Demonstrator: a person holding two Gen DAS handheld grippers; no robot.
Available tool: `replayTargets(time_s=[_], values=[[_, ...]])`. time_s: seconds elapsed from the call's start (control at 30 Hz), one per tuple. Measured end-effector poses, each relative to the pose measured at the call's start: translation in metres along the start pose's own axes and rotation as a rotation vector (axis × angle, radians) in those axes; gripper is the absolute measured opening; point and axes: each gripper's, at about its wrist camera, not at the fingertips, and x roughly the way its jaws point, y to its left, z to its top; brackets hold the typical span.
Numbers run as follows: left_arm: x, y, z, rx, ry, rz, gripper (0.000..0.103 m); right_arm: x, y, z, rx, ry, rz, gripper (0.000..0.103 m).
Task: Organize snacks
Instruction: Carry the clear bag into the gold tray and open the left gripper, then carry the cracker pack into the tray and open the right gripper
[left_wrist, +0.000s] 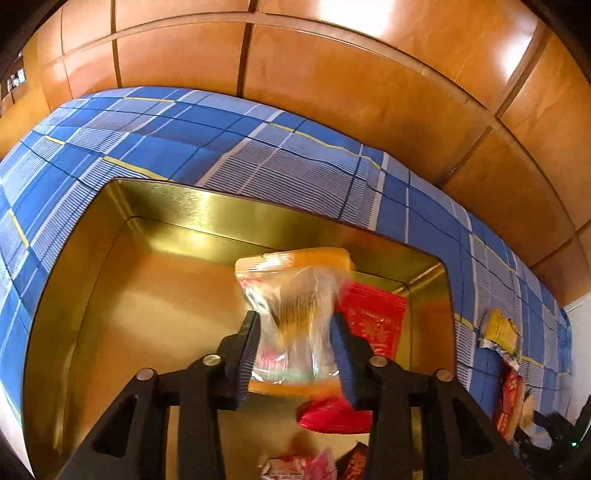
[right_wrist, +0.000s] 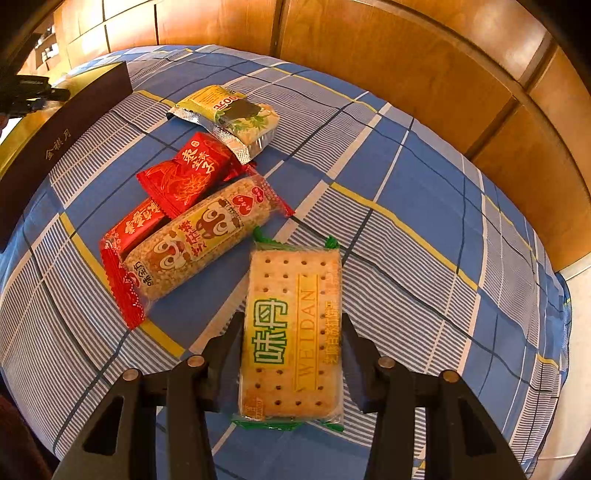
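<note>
Left tongs (left_wrist: 295, 343) apart around clear snack packet (left_wrist: 291, 314), blurred, over gold tin (left_wrist: 122, 236); grip probably loosening. Best to release low, beside red packets (left_wrist: 369, 317) already inside. Right tongs (right_wrist: 291, 362) straddling cracker packet (right_wrist: 295, 332) on checked cloth (right_wrist: 424, 192), pressing or not: cannot tell. Cracker packet flat, clear-wrapped, green-lettered, green crimped ends. More snacks (right_wrist: 195, 221) nearby.

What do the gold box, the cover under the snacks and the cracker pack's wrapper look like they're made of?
Gold box: probably metal tin with a polished finish, since its walls throw mirror-like glare.
Checked cover: woven fabric, matte, going by its printed plaid and soft creases.
Cracker pack: thin clear plastic film, glossy, because the crackers show through and the ends are crimped green.
</note>
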Motion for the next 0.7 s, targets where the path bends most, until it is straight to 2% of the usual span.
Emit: replayTargets(time_s=[0.17,0.37,0.7], values=[[-0.021,0.0,-0.012,0.0,-0.058,0.035,0.049,0.001,0.001,0.0,-0.002,-0.001,-0.003,0.048],[-0.049,0.0,-0.055,0.03,-0.099,0.124,0.049,0.0,0.002,0.0,-0.003,-0.004,-0.01,0.048],[-0.092,-0.003,-0.105,0.082,-0.176,0.133,0.051,-0.002,0.002,-0.001,-0.001,-0.011,-0.011,0.048]])
